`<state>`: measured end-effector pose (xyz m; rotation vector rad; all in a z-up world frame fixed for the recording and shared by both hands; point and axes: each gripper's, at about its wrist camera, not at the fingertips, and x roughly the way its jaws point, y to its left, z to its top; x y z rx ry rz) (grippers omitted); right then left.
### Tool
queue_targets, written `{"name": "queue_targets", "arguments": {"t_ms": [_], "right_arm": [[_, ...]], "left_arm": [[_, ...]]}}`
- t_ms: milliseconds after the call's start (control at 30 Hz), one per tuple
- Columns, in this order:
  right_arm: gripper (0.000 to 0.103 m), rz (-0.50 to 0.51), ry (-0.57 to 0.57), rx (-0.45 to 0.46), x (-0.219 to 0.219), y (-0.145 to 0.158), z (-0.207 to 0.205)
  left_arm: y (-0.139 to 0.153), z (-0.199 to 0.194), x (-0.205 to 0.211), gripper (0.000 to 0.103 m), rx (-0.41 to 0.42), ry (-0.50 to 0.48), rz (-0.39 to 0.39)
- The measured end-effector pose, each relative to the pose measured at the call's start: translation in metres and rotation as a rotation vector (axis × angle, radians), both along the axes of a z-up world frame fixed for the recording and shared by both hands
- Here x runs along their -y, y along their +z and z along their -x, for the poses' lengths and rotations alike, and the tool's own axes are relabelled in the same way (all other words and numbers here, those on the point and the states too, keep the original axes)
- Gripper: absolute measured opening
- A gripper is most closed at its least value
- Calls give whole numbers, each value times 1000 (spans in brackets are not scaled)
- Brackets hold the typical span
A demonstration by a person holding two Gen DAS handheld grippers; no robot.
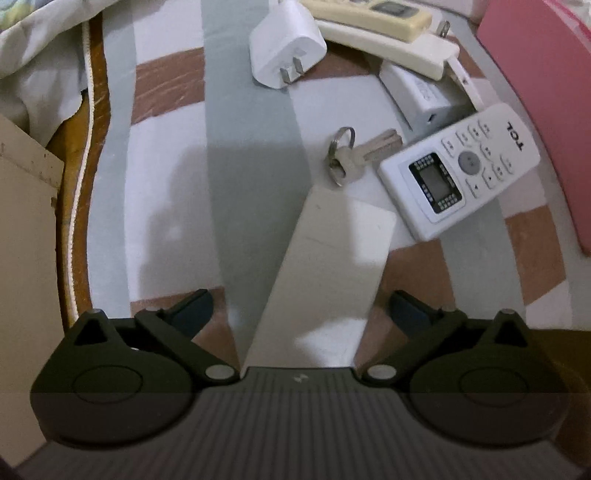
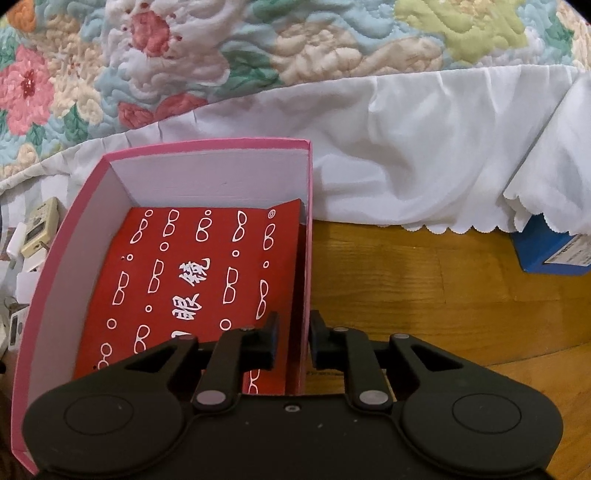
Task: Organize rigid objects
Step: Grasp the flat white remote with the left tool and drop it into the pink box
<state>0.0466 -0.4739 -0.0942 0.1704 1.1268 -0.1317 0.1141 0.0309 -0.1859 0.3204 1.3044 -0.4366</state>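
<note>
In the left wrist view my left gripper (image 1: pixel 301 306) is open above a flat beige card-like object (image 1: pixel 325 266) that lies between its fingers on the striped cloth. Beyond it lie a key on a ring (image 1: pixel 354 155), a white TCL remote (image 1: pixel 458 170), a white plug adapter (image 1: pixel 286 42), a cream remote (image 1: pixel 373 14) and another white charger (image 1: pixel 421 96). In the right wrist view my right gripper (image 2: pixel 293 341) is shut on the right wall of a pink box (image 2: pixel 308 236). A red glasses case (image 2: pixel 192 288) lies inside the box.
The pink box also shows at the right edge of the left wrist view (image 1: pixel 535 74). A floral quilt (image 2: pixel 221 55) and white sheet (image 2: pixel 424 155) hang behind the box. A blue box (image 2: pixel 550 251) sits on the wooden floor (image 2: pixel 424 288) at right. A cardboard panel (image 1: pixel 26 221) stands at left.
</note>
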Motion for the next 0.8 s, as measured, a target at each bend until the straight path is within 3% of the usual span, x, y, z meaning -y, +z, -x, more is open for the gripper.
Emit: {"name": "queue_targets", "arguments": {"t_ms": [67,100,133,200,333,500,633,800], "right_arm": [[21,3,3,-2,-1,0,0],[23,4,6,-1,-1,0,1],[24,4,9,-1,-2,-1,1],[23,11,14,-3,-3,-1,0],[15,30,19,-5,-2,0,0],[9,28,6,-7,2,-2,0],[9,39,7,-8,-1,-2,0],[6,34,-7,-1,0,-2,1]], "left_arm": [[5,5,-2,86,45,-10,27],[10,9,-1,61,68,-20,42],[16,11,1,52,77,-37,60],[20,11,3,51,63,3,28],[34,13,6,51,103,58,76],[78,24,26,51,194,44,150],[126,30,55,51,274,-34,194],[182,38,108,51,250,-176,326]]}}
